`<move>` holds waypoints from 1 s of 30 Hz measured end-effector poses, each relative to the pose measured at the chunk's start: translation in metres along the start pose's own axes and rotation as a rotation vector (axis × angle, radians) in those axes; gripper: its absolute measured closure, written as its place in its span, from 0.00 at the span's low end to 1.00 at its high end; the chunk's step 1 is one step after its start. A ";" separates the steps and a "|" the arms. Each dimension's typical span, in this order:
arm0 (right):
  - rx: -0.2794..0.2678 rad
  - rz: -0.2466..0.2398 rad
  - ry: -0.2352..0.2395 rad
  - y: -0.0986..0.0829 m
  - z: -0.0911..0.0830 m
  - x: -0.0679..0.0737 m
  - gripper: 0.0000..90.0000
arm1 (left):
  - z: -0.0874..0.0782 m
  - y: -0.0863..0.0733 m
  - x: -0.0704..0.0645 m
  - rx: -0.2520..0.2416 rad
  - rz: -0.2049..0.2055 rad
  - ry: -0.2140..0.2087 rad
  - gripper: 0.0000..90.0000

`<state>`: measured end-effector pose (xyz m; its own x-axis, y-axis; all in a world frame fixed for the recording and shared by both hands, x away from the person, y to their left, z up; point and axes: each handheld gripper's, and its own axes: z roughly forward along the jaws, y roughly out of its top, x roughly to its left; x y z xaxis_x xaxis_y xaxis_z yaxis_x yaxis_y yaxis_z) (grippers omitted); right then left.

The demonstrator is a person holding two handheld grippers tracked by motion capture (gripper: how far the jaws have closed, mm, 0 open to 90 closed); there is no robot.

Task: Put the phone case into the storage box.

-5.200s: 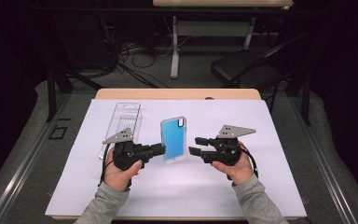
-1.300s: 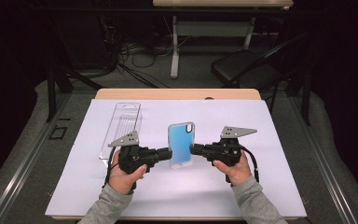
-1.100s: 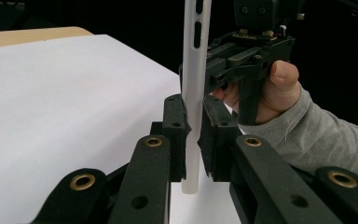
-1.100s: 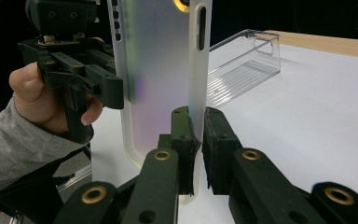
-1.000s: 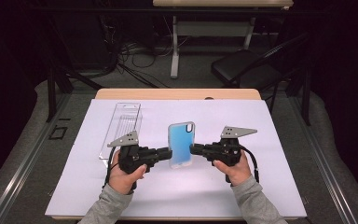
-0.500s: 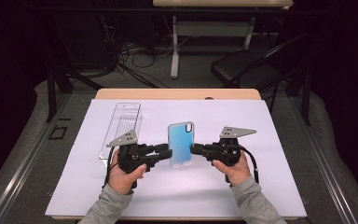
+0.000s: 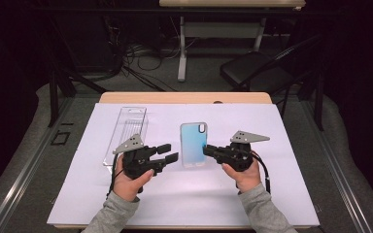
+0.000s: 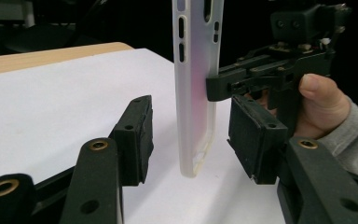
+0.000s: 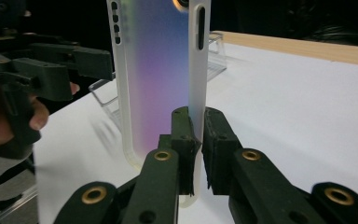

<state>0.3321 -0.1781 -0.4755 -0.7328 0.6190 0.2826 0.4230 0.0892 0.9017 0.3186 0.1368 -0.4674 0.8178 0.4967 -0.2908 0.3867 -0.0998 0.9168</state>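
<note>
Right gripper view: right gripper [image 9: 195, 140] clamps one long edge of the translucent blue-to-violet plastic phone case [image 9: 156, 79], held upright above the white sheet [image 9: 307, 107]. Left gripper [image 8: 191, 140] has its jaws apart, straddling the case's lower end without touching it. Risk, as I judge it: the hold is a thin rim only, so a sideways knock from the left jaws could twist the case loose. Case top is cut off in both gripper views; contents of the clear plastic tray [image 7: 126, 133] unreadable.
</note>
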 end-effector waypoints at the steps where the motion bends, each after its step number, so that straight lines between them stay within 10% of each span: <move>1: -0.004 -0.002 -0.014 0.000 0.000 0.000 0.93 | 0.000 0.000 0.000 0.001 0.004 0.005 0.55; 30: -0.034 -0.098 -0.477 -0.009 0.007 0.008 0.93 | 0.007 -0.002 0.004 0.021 0.019 0.156 0.50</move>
<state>0.3266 -0.1684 -0.4838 -0.4391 0.8982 0.0218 0.3413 0.1443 0.9288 0.3239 0.1333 -0.4718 0.7498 0.6220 -0.2258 0.3816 -0.1276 0.9155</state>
